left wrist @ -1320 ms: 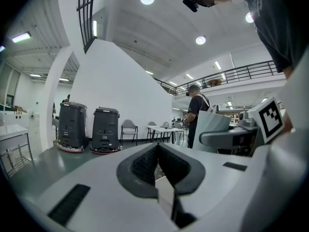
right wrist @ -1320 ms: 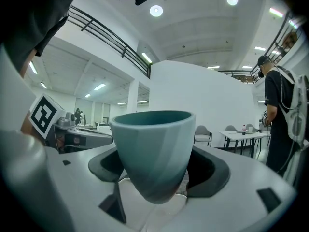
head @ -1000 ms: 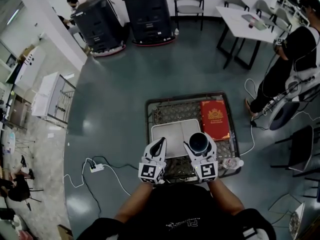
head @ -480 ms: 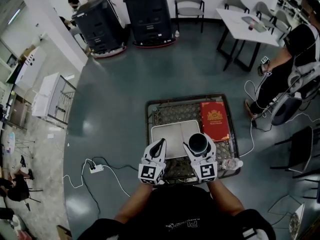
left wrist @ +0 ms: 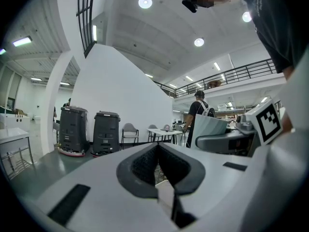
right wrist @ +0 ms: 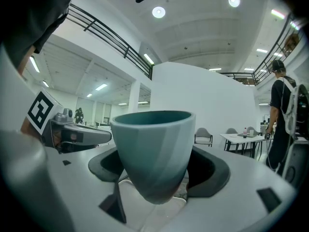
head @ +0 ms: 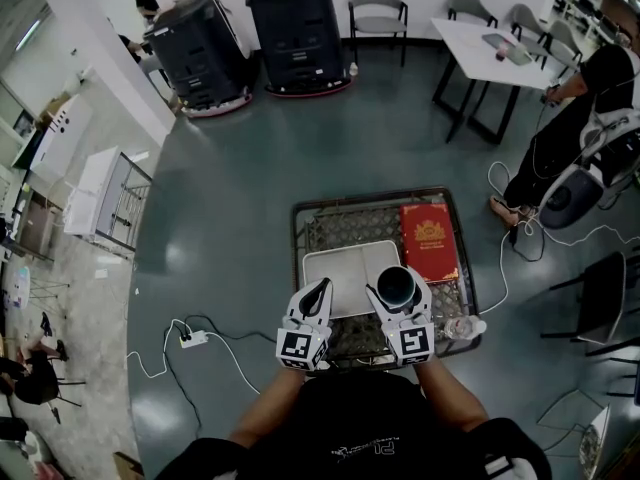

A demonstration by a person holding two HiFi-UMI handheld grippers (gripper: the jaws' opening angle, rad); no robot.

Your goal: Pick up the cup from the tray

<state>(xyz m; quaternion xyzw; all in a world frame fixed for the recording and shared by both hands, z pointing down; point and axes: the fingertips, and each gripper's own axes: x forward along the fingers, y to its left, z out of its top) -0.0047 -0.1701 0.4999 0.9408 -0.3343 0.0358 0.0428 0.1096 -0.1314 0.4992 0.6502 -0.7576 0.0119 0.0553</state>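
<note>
the right gripper (head: 399, 301) pinches the cup (right wrist: 154, 149) upright between its jaws, the tray (head: 335, 266) just ahead-left. the left gripper (head: 318, 294) is pressed together, empty. grasp seems made; next calls for a level lift.

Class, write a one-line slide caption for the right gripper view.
The right tool holds a teal cup upright between its jaws; a chair and table stand behind.

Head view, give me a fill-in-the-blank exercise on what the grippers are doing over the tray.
The right gripper is shut on a teal ____.
The left gripper holds ____.
The book lying right of the tray is ____ in colour.
Missing words: cup; nothing; red.
</note>
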